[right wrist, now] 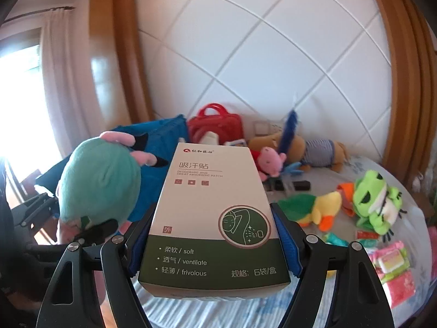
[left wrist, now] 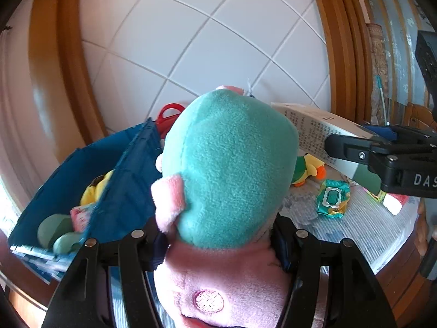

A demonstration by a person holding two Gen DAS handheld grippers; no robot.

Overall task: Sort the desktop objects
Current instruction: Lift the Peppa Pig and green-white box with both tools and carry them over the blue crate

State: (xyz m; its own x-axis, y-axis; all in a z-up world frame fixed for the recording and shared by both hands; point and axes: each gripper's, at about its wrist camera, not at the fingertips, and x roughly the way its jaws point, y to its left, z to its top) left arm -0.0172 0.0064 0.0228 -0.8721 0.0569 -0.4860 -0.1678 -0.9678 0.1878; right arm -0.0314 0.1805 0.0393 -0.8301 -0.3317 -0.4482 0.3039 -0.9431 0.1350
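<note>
Holding: left gripper clamps a teal-and-pink plush toy, which fills the frame centre of the left wrist view.
Right gripper: closed on a white-and-green deodorant patch box, printed face up, centre of the right wrist view.
Blue fabric bin: left of centre, just behind the plush; a yellow toy lies inside.
Table: right side, carrying a green frog plush, a duck plush, and pink wipe packs at lower right.
Red case: upper centre, against the white tiled wall.
</note>
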